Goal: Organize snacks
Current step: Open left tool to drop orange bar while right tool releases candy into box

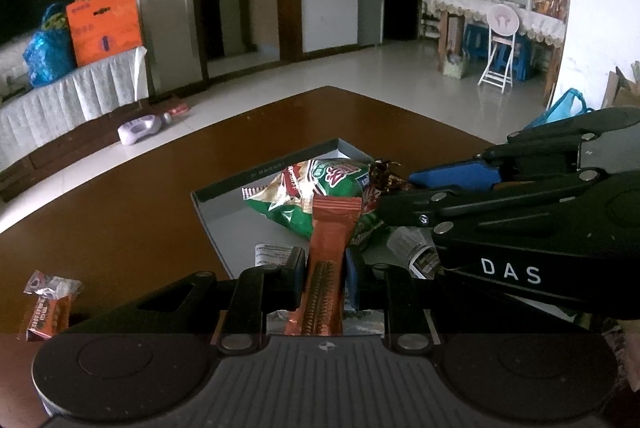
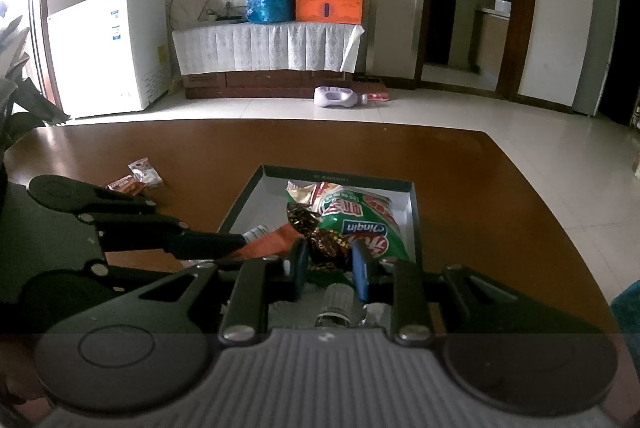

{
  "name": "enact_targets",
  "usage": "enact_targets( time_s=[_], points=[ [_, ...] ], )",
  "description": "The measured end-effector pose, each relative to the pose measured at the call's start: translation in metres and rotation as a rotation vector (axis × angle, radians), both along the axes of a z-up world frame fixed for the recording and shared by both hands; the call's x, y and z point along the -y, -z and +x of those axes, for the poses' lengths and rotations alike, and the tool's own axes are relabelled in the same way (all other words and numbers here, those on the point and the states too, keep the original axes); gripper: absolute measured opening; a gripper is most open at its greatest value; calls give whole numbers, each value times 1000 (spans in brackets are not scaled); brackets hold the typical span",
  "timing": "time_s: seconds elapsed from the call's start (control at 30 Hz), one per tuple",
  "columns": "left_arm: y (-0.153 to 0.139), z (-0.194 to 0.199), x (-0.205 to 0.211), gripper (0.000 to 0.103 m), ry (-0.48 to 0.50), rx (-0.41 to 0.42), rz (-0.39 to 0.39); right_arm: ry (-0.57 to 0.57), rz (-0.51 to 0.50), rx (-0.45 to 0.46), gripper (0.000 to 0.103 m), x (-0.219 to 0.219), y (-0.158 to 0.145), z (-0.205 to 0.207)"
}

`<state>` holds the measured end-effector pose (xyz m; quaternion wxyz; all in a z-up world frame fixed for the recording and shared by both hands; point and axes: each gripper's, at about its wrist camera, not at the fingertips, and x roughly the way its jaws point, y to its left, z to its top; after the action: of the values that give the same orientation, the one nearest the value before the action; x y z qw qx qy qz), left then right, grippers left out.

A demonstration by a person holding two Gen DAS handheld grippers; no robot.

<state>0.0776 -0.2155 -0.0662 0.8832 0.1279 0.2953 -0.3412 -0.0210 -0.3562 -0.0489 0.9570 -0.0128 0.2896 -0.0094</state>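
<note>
An orange wafer packet (image 1: 326,260) stands upright between the pinched fingers of the left gripper (image 1: 326,268), poised over the near edge of the open box (image 1: 260,173) at the middle of the brown table (image 1: 120,211). Beside it, the right gripper (image 2: 330,262) clamps a dark foil-wrapped sweet (image 2: 320,232) above the green snack bag (image 2: 356,224) already lying in the box. Both hands appear to be mid-delivery; the next move likely calls for lowering each item into bare space and parting the fingers. Two small packets (image 2: 136,177) wait near the table's far left edge, well apart from the box.
</note>
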Motion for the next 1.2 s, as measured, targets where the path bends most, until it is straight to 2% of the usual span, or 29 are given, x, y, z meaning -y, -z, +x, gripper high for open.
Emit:
enact_targets(
  time_s=[0.87,1.2],
  points=[
    [10,1,5,23,9,-12,8,-2,-12,-23,24,-4,12,11],
    [12,2,6,26,12,-11,12,-4,-16,-37,24,-4,18,17]
  ],
)
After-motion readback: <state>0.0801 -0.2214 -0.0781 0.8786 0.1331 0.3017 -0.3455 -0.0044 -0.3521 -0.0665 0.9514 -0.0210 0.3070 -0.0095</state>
